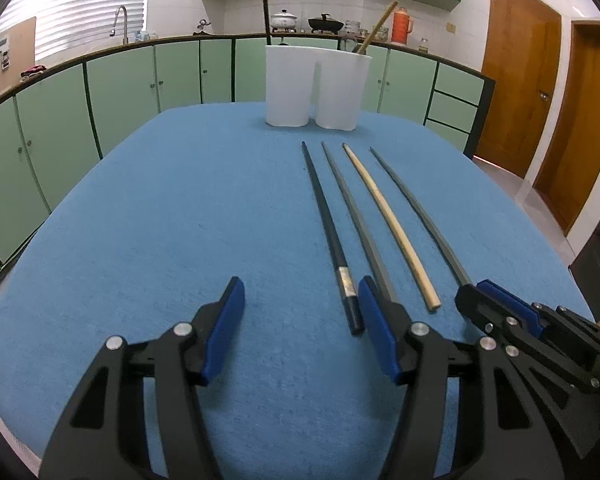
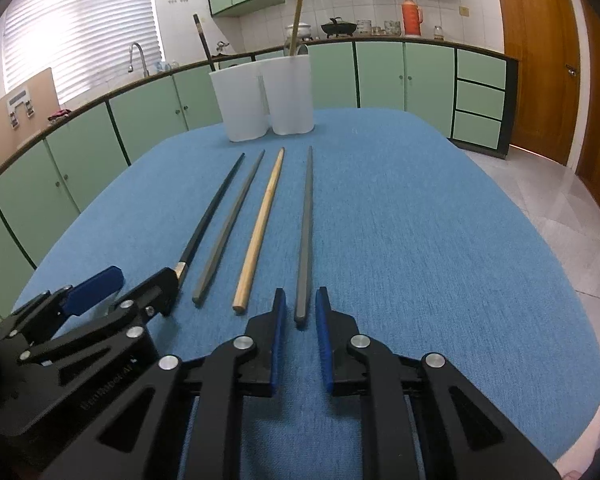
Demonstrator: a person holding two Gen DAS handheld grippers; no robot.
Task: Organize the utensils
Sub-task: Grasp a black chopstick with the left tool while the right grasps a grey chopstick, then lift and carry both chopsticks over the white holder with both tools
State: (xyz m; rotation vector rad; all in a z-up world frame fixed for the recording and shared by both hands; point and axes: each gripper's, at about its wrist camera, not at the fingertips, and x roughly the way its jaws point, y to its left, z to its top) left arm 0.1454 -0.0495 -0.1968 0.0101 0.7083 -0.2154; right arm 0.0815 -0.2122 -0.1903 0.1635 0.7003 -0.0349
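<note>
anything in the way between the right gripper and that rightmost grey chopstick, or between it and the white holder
Nothing visible. The right gripper already straddles the near end of the rightmost grey chopstick, pads not yet pressing on it. Beyond its far tip, only bare blue tablecloth lies before the white holder.

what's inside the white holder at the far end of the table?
The white holder has two compartments. A black chopstick stands in the left one, a wooden chopstick in the right. Its opaque walls hide their lower ends and anything else inside.
</note>
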